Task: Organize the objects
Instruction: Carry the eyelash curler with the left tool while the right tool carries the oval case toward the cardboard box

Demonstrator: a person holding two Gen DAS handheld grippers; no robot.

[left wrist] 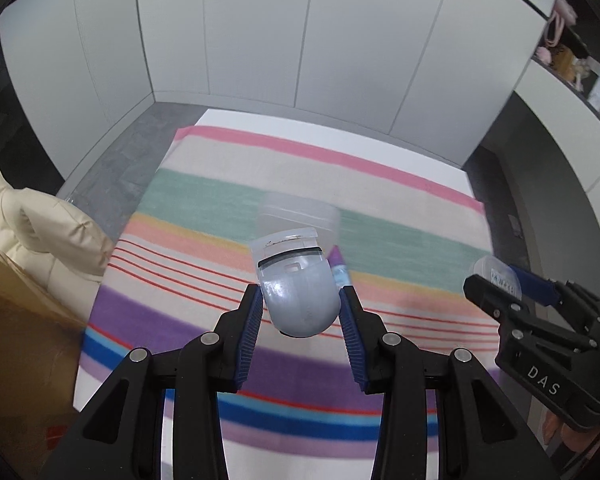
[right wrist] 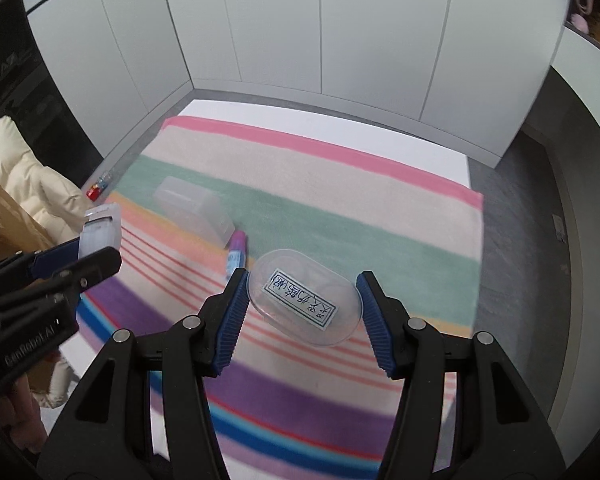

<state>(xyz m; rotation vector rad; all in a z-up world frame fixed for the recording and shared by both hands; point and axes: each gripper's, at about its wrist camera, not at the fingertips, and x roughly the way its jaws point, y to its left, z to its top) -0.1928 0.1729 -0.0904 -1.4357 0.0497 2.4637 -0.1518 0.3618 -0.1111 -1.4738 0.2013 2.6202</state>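
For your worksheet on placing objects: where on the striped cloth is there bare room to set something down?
Free: the pink and beige stripes at the far edge of the striped cloth, and the near purple and blue bands. Crowded: the left middle, where the translucent box and purple-capped tube lie.

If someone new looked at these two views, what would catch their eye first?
Probably the striped cloth covering the table. Above it, the left tool grips a silvery rounded eyelash curler, and the right tool holds a clear oval lid with a handwritten label. A frosted box lies farther back.
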